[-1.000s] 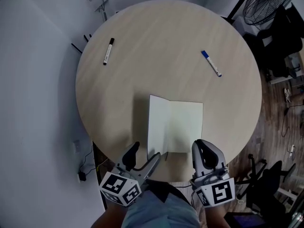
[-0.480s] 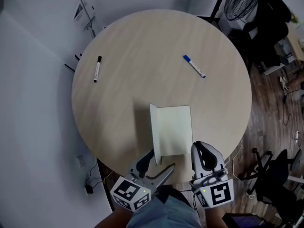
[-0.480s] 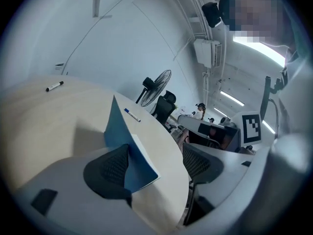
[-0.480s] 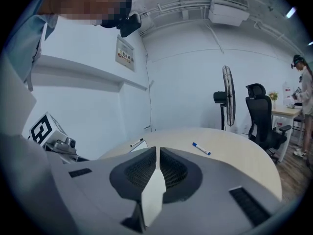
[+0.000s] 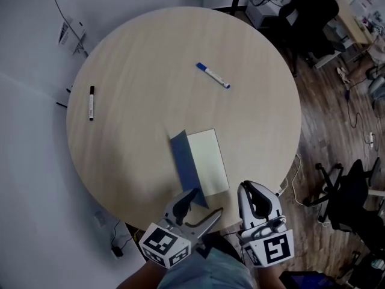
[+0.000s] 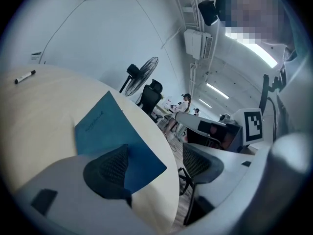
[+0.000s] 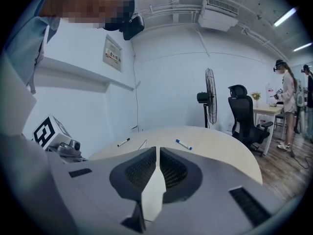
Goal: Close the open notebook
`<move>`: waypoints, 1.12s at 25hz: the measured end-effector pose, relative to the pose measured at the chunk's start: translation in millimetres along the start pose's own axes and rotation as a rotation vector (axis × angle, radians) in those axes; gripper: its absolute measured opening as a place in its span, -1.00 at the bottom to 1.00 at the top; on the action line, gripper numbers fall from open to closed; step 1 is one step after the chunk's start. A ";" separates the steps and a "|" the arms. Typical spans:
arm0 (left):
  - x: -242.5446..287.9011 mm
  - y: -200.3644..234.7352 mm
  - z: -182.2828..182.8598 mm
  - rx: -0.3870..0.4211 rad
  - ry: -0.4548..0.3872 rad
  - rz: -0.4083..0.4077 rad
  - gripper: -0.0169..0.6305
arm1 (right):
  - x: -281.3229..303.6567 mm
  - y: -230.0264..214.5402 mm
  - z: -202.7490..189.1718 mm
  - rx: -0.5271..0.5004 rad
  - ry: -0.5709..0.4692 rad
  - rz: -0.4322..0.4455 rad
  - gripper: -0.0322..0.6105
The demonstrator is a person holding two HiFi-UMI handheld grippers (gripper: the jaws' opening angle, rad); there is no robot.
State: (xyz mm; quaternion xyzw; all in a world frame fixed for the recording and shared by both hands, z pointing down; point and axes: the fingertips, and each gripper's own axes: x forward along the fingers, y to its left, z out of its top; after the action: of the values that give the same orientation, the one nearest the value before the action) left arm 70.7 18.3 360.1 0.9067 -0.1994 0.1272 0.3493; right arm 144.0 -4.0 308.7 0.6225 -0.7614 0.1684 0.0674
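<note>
The notebook lies near the front edge of the round table (image 5: 150,59). Its cream page (image 5: 209,158) is flat, and its blue cover (image 5: 185,164) stands tilted up over the left side. My left gripper (image 5: 204,202) is open at the cover's near corner, one finger against it. In the left gripper view the blue cover (image 6: 105,126) rises behind the left finger (image 6: 110,170), with the gap of my left gripper (image 6: 156,163) otherwise empty. My right gripper (image 5: 252,190) hangs at the table edge right of the notebook, shut on nothing. From my right gripper (image 7: 157,153) the cover (image 7: 142,144) shows edge-on.
A black marker (image 5: 91,103) lies at the table's far left and a blue marker (image 5: 212,76) at the far middle. Off the table to the right are office chairs (image 5: 346,203) on wood floor. A standing fan (image 7: 210,99) and people are in the background.
The notebook's left cover has swung up from lying flat open to standing tilted over the right page. My left gripper moved right with it. The right gripper stayed put.
</note>
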 end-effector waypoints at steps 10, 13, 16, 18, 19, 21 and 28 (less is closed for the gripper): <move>37.0 14.3 -23.8 -0.022 0.109 -0.081 0.12 | 8.2 -24.2 -32.2 0.066 0.029 -0.054 -0.74; 43.9 24.3 -32.8 -0.012 0.151 -0.075 0.13 | 13.7 -30.7 -42.5 0.080 0.042 -0.066 -0.74; 49.8 34.1 -46.7 -0.007 0.210 -0.066 0.15 | 17.4 -36.6 -51.1 0.097 0.053 -0.079 -0.74; 53.9 39.1 -55.6 -0.019 0.245 -0.067 0.16 | 20.2 -39.0 -56.2 0.107 0.058 -0.083 -0.74; 55.9 41.3 -59.1 -0.025 0.260 -0.067 0.17 | 22.0 -39.9 -58.5 0.111 0.059 -0.083 -0.74; 59.4 44.6 -64.1 -0.035 0.286 -0.066 0.17 | 26.3 -40.6 -61.2 0.118 0.059 -0.079 -0.74; 61.0 52.0 -57.7 -0.028 0.274 -0.050 0.18 | 46.5 -30.2 -65.9 0.115 0.059 -0.044 -0.74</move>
State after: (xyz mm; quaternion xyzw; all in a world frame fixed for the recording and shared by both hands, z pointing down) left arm 96.3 5.9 454.7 0.8804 -0.1290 0.2386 0.3889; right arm 156.2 -29.7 389.9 0.6368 -0.7341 0.2285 0.0578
